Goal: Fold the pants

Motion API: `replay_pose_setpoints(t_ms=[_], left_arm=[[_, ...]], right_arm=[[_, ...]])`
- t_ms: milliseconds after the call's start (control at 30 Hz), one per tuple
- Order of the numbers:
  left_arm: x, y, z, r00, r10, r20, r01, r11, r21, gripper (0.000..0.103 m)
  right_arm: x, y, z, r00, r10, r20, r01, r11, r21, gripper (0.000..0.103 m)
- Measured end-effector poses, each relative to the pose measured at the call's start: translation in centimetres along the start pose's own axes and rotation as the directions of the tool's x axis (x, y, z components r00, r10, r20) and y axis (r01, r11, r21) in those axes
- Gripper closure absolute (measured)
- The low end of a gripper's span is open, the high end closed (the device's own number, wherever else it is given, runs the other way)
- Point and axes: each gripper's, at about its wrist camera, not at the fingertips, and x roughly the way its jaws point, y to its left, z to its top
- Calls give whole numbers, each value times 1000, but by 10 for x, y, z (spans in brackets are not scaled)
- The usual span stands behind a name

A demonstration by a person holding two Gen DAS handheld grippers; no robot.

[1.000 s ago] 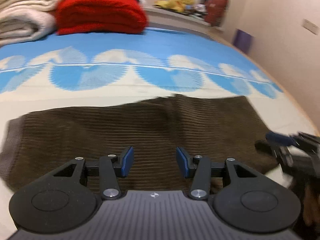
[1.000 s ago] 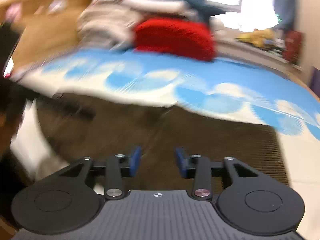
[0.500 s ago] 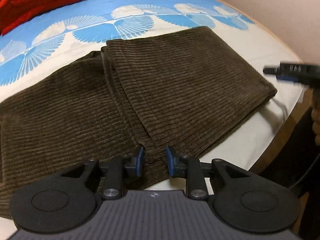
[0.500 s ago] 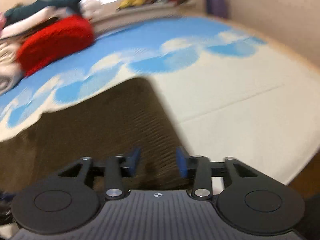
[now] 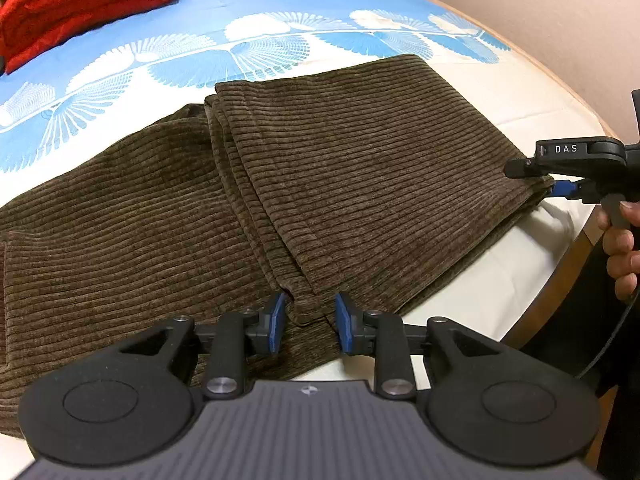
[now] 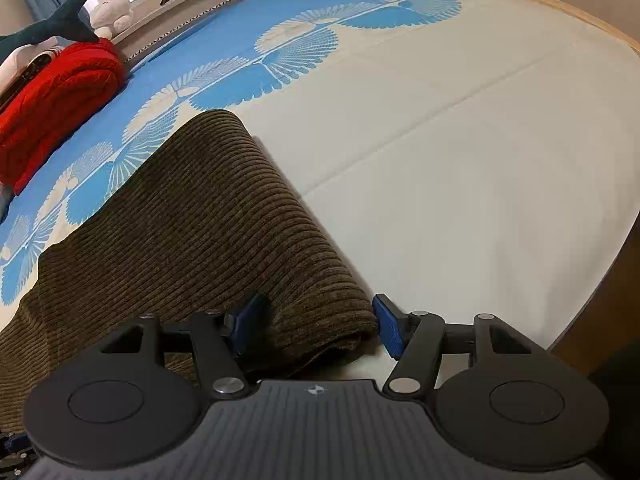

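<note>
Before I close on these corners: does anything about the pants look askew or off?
Slightly. The folded-over layer of the brown corduroy pants is not square with the layer beneath: its edges run at a slant, stepped rather than stacked. The near corner lies close to the bed's edge. No damage shows.

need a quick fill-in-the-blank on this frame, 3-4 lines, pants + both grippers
1. The brown corduroy pants lie on a bed sheet printed in white and ____.
2. The jaws of the left hand-held gripper stand ____ around a corner of the folded pant layer.
3. The right hand-held gripper straddles the folded edge of the pants with its jaws ____.
4. The folded blanket at the far end of the bed is ____.

Missing words: blue; open; open; red
</note>
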Motion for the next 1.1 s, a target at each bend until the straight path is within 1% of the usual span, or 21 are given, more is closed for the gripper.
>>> replay_pose_setpoints(t_ms=[100,133,200,233,267,333,367,400,433,467,500,567,633,667,700,800,867,933,1000,1033,1100], left_arm=[[-3,0,1,1000,-3,5,3,1000,-5,72],[-4,1,1,1000,-5,10,5,1000,-9,72],[-7,3,2,1000,-10,24,10,1000,-17,71],[-9,5,2,999,-11,31,12,1000,-22,71],[-11,6,3,999,-11,40,12,999,-30,71],[-15,11,6,998,-6,66,10,999,-53,71],[-17,15,8,997,-6,78,12,997,-72,70],[-20,18,9,996,-8,88,17,995,-95,65],[-23,25,11,995,-16,98,29,990,-135,62],[-27,33,12,993,-29,111,49,983,-180,57],[-31,38,13,992,-40,121,66,975,-213,55],[-44,54,15,986,-69,152,111,951,-287,55],[-61,69,20,974,-107,201,172,925,-339,53],[-69,73,25,967,-118,225,193,915,-353,44],[-76,76,31,960,-129,247,215,907,-362,37],[-87,76,54,941,-214,263,300,888,-348,28],[-87,67,74,926,-273,260,349,880,-321,24],[-81,54,98,920,-302,251,369,884,-288,21],[-68,43,118,921,-327,211,377,885,-273,17],[-56,38,128,929,-327,170,364,888,-281,17],[-36,29,140,953,-279,119,302,906,-298,17]], right_arm=[[3,4,1,1000,4,6,-4,1000,-12,39],[2,5,-1,1000,1,10,-1,1000,-19,41],[-1,6,-2,1000,-5,29,6,999,-34,51],[-3,6,-3,999,-8,45,10,999,-40,60],[-7,7,-3,998,-2,61,4,999,-44,66],[-19,15,-6,993,8,115,3,996,-93,70],[-27,27,-9,986,3,167,26,985,-172,72],[-39,43,-16,972,10,236,57,959,-277,72],[-52,60,-25,951,47,305,77,921,-382,73],[-65,75,-35,928,111,356,75,879,-471,73],[-76,88,-45,906,175,385,68,837,-542,73],[-91,110,-67,869,264,419,81,759,-646,73],[-99,127,-85,848,336,410,69,697,-714,74],[-101,135,-95,839,370,400,67,659,-749,74],[-103,142,-102,832,395,390,68,625,-778,74],[-106,155,-120,814,453,364,72,542,-837,74],[-107,159,-126,807,479,346,72,501,-862,74],[-107,162,-131,803,497,329,69,471,-879,75],[-108,164,-135,800,512,313,67,441,-895,75],[-108,166,-136,799,520,304,63,429,-901,75],[-111,170,-143,795,534,287,57,406,-912,75]])
